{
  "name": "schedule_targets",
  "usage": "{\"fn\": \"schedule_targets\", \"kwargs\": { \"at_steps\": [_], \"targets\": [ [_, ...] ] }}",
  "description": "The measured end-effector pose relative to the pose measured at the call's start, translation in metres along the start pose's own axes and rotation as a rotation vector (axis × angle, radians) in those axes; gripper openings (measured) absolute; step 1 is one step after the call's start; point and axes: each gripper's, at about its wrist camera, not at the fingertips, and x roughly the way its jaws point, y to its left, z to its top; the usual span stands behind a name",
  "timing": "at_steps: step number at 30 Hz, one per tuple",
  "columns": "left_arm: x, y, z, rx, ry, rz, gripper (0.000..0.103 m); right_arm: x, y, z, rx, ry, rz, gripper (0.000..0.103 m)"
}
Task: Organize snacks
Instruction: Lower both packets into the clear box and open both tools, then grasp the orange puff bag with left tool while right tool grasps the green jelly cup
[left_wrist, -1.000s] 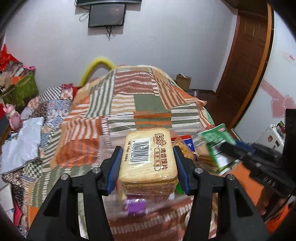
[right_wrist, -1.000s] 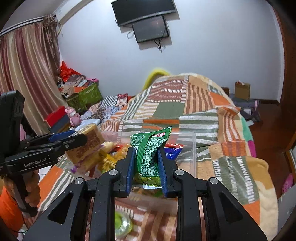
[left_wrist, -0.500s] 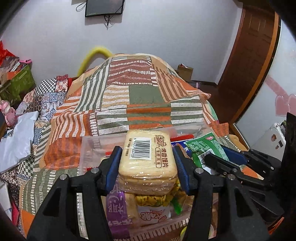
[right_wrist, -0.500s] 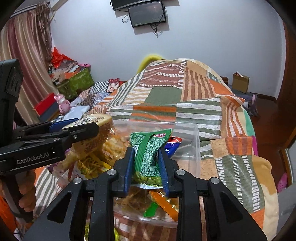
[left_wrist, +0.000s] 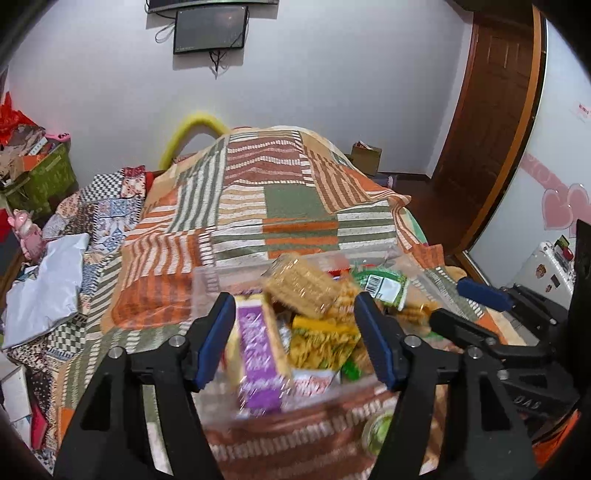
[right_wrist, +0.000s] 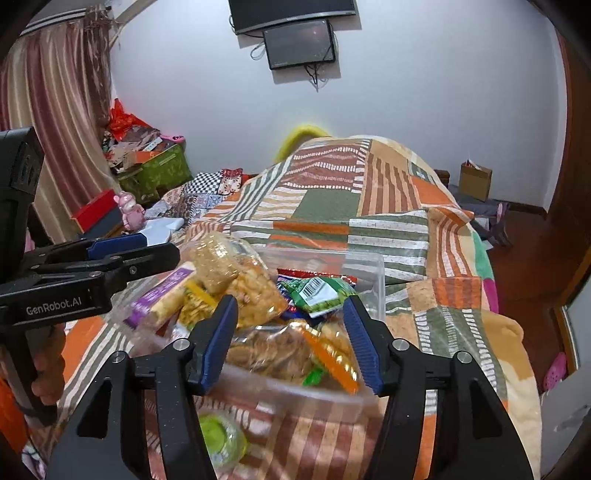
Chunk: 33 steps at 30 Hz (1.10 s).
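Room: white wall with one dark screen (right_wrist: 300, 44) up high; a bed under a striped patchwork blanket (left_wrist: 280, 199).
Box: one see-through plastic box (right_wrist: 364, 271) sits on the bed, piled full of snacks.
Snacks in box: one lumpy tan cracker pack (left_wrist: 301, 286) on top, one purple pack (left_wrist: 258, 354), one green pea bag (right_wrist: 319, 293) with a barcode, shiny crinkly yellow and orange packs too.
Outside box: one small round green cup (right_wrist: 221, 437) on the blanket, just in front.
Left claw (left_wrist: 295, 339): spread wide, holding nothing, over the box.
Right claw (right_wrist: 291, 339): spread wide too, empty, over the box.
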Motion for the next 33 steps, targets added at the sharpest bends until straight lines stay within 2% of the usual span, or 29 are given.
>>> {"fn": "schedule_targets", "kwargs": {
  "at_steps": [5, 8, 13, 16, 21, 23, 25, 33],
  "targets": [
    [-0.022, 0.005, -0.022, 0.029, 0.000, 0.030, 0.072, -0.013, 0.016, -0.017, -0.038, 0.014, 0.028, 0.060],
    [-0.033, 0.009, -0.038, 0.040, 0.000, 0.044, 0.081, -0.014, 0.027, -0.031, -0.059, 0.029, 0.037, 0.070],
    [-0.044, 0.016, -0.067, 0.065, 0.024, 0.076, 0.081, 0.000, 0.045, -0.058, -0.095, 0.111, 0.067, 0.071],
    [-0.044, 0.022, -0.085, 0.066, 0.060, 0.084, 0.081, 0.014, 0.051, -0.071, -0.129, 0.164, 0.050, 0.071],
    [-0.045, 0.032, -0.117, 0.071, 0.109, 0.106, 0.081, 0.031, 0.042, -0.078, -0.097, 0.233, 0.074, 0.071],
    [-0.045, 0.036, -0.128, 0.058, 0.134, 0.107, 0.081, 0.035, 0.037, -0.079, -0.075, 0.249, 0.093, 0.068],
    [-0.044, 0.041, -0.135, 0.043, 0.152, 0.104, 0.081, 0.037, 0.035, -0.079, -0.061, 0.262, 0.121, 0.054],
    [-0.057, 0.043, -0.160, 0.013, 0.186, 0.091, 0.081, 0.015, 0.048, -0.085, -0.079, 0.227, 0.104, 0.053]
  ]
}}
